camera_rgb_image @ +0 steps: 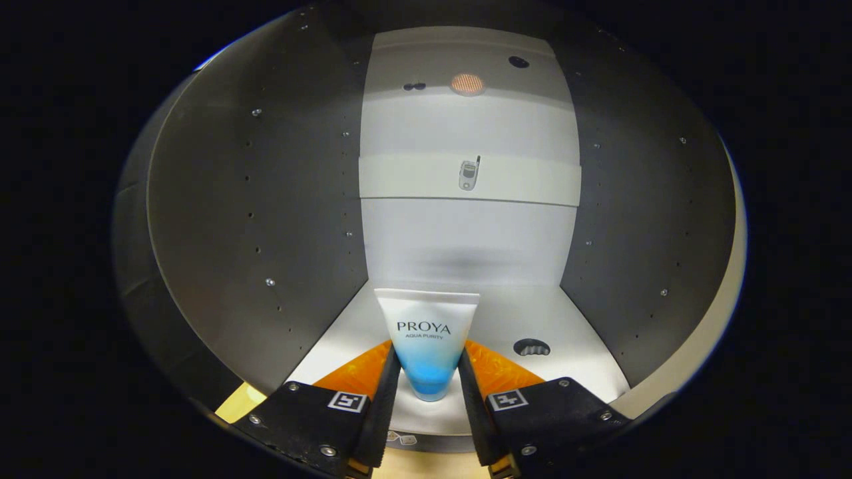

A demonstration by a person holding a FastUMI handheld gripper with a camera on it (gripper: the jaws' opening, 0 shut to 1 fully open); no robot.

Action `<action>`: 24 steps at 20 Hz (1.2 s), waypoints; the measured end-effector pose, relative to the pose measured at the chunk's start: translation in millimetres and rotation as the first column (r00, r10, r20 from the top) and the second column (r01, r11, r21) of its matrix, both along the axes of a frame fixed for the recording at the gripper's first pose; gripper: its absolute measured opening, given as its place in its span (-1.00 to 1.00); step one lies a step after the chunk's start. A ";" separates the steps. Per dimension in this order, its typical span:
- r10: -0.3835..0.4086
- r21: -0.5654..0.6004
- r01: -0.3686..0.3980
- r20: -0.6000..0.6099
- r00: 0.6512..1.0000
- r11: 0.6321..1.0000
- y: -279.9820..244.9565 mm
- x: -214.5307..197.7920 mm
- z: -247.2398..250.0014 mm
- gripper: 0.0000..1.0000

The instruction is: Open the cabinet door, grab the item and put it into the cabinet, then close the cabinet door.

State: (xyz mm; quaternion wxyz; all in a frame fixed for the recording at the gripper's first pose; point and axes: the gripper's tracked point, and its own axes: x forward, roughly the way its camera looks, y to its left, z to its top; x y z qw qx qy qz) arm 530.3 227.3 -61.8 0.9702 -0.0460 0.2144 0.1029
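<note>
I am looking into the open cabinet, with its white floor [572, 319] and white back panel [466, 239]. A white tube fading to blue [426, 332] stands upright, wide crimped end up and blue cap end down, over the front part of the cabinet floor. My gripper [428, 358] is shut on the tube: both fingers press on its narrow lower sides. I cannot tell whether the cap touches the floor.
Dark side walls [266, 219] with rows of small holes close in left and right. A white shelf band [532, 179] crosses the back higher up. A dark cut-out [531, 347] lies in the floor, right of the tube. The cabinet's pale front edge [729, 279] curves on the right.
</note>
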 end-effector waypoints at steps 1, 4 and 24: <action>0.003 -0.007 -0.003 0.001 1.000 1.000 -0.2 -0.4 -1.4 0.04; -0.005 -0.008 0.005 0.023 1.000 1.000 -1.1 -0.7 0.6 0.08; -0.065 0.070 0.047 0.275 0.959 0.996 -33.2 -134.8 85.0 0.88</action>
